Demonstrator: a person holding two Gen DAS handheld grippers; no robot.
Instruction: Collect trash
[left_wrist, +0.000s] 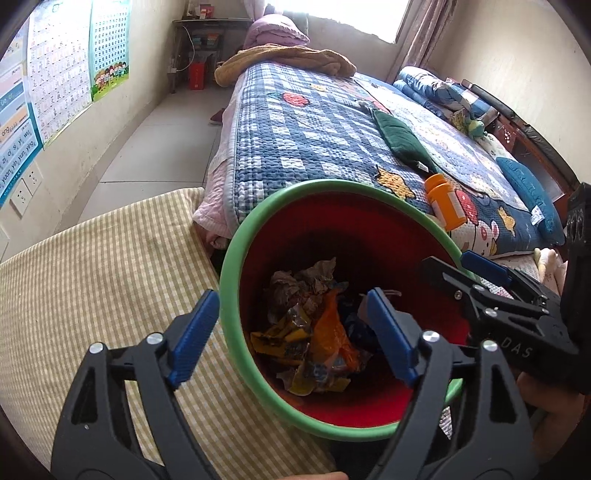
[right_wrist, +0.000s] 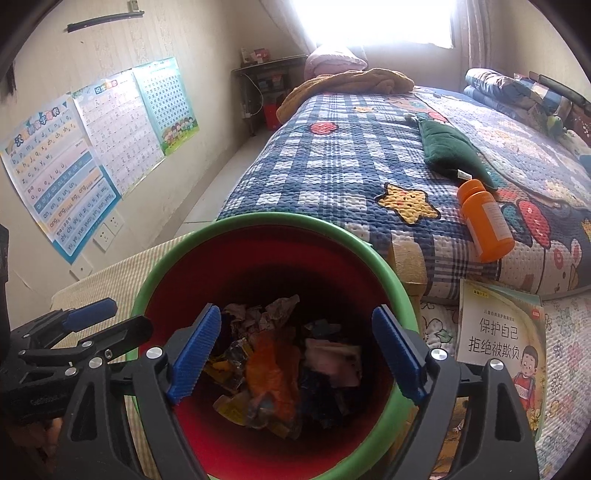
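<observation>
Trash (right_wrist: 273, 373), a heap of crumpled wrappers, lies at the bottom of the red bin (right_wrist: 400, 295) with a green rim, which stands beside the bed (right_wrist: 325, 162). We hold our left gripper (left_wrist: 291, 336) and right gripper (right_wrist: 295, 354) over its mouth, jaws of both spread wide and empty. An orange bottle (right_wrist: 484, 221) lies on the quilt.

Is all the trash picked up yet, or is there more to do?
Mostly done, it seems. The red bin with the green rim already holds crumpled wrappers. Nothing is in hand: the left tongs and right tongs are both open and empty over the bin. What may be left is the orange bottle lying on the bed quilt, if it counts as trash.
</observation>
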